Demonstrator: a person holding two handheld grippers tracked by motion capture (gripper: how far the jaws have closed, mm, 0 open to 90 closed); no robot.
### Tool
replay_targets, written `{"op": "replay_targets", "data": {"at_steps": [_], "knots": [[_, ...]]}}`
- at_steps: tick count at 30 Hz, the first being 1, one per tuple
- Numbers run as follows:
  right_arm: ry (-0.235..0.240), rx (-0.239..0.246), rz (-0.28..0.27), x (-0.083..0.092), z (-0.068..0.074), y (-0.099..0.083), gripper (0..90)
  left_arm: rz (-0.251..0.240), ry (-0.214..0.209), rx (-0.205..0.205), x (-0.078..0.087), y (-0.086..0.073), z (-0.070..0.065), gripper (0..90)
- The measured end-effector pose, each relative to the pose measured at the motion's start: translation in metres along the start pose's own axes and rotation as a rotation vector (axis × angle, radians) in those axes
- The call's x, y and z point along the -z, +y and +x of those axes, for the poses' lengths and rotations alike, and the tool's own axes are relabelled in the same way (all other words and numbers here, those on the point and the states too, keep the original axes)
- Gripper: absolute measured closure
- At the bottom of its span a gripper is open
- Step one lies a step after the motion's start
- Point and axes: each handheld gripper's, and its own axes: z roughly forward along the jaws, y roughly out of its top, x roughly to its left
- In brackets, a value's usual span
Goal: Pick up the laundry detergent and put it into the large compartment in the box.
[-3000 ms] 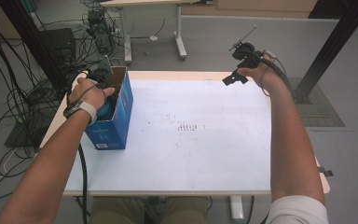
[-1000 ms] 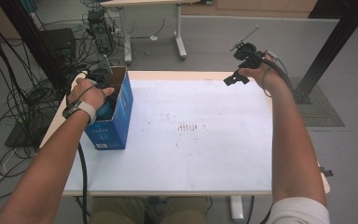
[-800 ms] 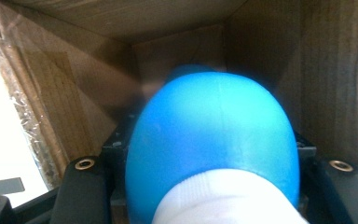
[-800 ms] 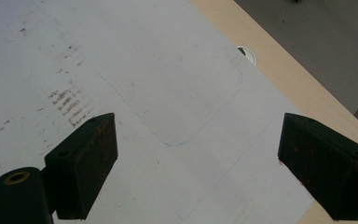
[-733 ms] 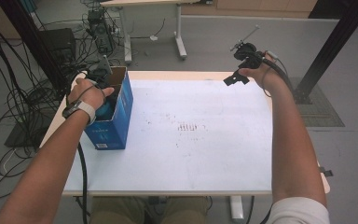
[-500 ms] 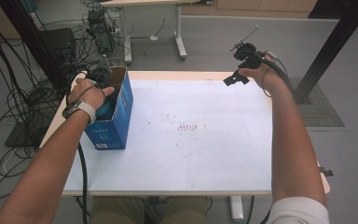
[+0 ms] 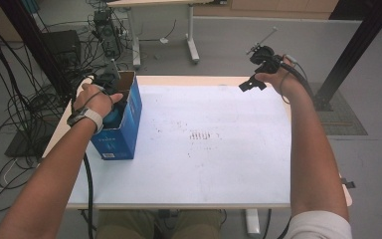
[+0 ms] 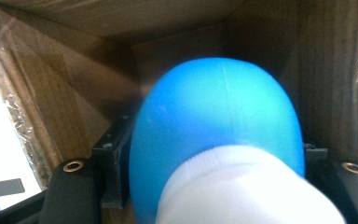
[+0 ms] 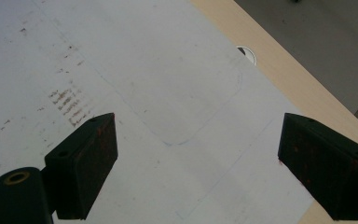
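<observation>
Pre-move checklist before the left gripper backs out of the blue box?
1. Blue bottle inside the blue box: ok.
2. Left gripper free of the bottle: cannot tell; the jaws have just been opening, with the bottle between them.
3. Bottle resting on the box floor: cannot tell.
4. Box standing upright on the table: ok.
5. Right gripper open and empty, over the far right of the table: ok.

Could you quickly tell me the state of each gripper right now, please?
Left gripper: inside the blue box, jaws just opening around the blue bottle; grip cannot be told.
Right gripper: open, empty, above the table.
</observation>
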Motion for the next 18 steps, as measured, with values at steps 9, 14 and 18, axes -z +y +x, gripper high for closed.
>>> {"op": "replay_targets", "data": {"at_steps": [9,14,18], "knots": [[-0.001,0.001,0.001,0.0005,0.0009,0.0001,12.0,-0.002,0.002,-0.002,-0.0003,-0.0010,0.0002,29.4],[-0.001,-0.001,-0.001,0.0013,0.0012,-0.0004,12.0,-0.002,0.003,-0.005,0.0005,-0.0014,-0.0001,29.0],[-0.003,-0.001,-0.002,0.0026,0.0016,-0.0010,12.0,-0.005,0.007,-0.010,0.0013,-0.0025,-0.0014,28.7]]}}
